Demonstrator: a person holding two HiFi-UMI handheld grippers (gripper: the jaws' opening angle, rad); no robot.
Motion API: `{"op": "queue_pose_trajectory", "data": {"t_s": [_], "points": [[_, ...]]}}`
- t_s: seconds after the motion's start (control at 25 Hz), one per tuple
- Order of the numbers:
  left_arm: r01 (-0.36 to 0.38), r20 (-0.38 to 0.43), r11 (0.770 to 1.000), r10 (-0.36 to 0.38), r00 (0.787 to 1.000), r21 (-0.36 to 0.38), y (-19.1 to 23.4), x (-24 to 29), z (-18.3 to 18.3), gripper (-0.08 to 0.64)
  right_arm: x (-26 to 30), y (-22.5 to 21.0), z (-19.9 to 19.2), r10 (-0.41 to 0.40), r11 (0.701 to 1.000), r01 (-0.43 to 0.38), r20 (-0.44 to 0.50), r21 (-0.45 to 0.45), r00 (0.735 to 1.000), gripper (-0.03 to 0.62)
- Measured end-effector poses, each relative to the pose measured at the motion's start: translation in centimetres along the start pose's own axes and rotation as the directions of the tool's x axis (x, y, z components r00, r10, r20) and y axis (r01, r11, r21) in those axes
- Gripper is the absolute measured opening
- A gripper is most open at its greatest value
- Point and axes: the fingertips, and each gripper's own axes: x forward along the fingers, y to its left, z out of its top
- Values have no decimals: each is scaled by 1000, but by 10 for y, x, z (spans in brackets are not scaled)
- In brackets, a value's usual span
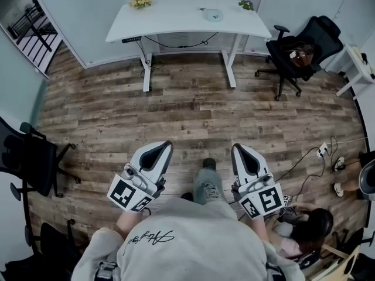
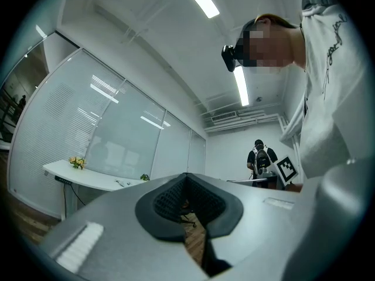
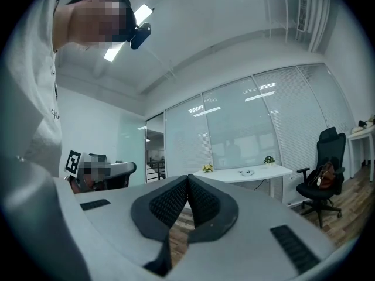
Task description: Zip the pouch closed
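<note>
Grey-shelled left gripper (image 1: 166, 146) and right gripper (image 1: 237, 149) both have fingers pressed together on nothing, well apart from the white worktop (image 1: 176, 17).

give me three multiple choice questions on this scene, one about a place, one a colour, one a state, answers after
1. In the head view, where does the black office chair stand relative to the desk?
A) left of it
B) right of it
C) tucked under it

2. What colour is the top of the desk?
A) white
B) black
C) red

3. How do the jaws of the left gripper and the right gripper stand?
A) both wide open
B) both together with nothing between them
C) both clamped on a pouch

Answers:
1 B: the chair sits beyond the desk's right end.
2 A: the top is plain white against the wood floor.
3 B: each gripper view shows the pads meeting at the tip, with nothing held.
</note>
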Motion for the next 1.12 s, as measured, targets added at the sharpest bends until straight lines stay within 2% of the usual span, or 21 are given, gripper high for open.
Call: {"op": "queue_pose_trajectory", "data": {"t_s": [0.36,0.68,1.12], "points": [[-36,4,999,36,999,10,52,54,-9,0,64,-51,2,43,999,-43,13,1,999,2],[-65,35,997,64,997,33,98,147,-3,0,127,-135,26,80,997,-79,22,-16,997,2],[-95,57,995,93,994,41,132,250,-13,0,178,-236,40,105,994,-105,16,-28,994,2]]}}
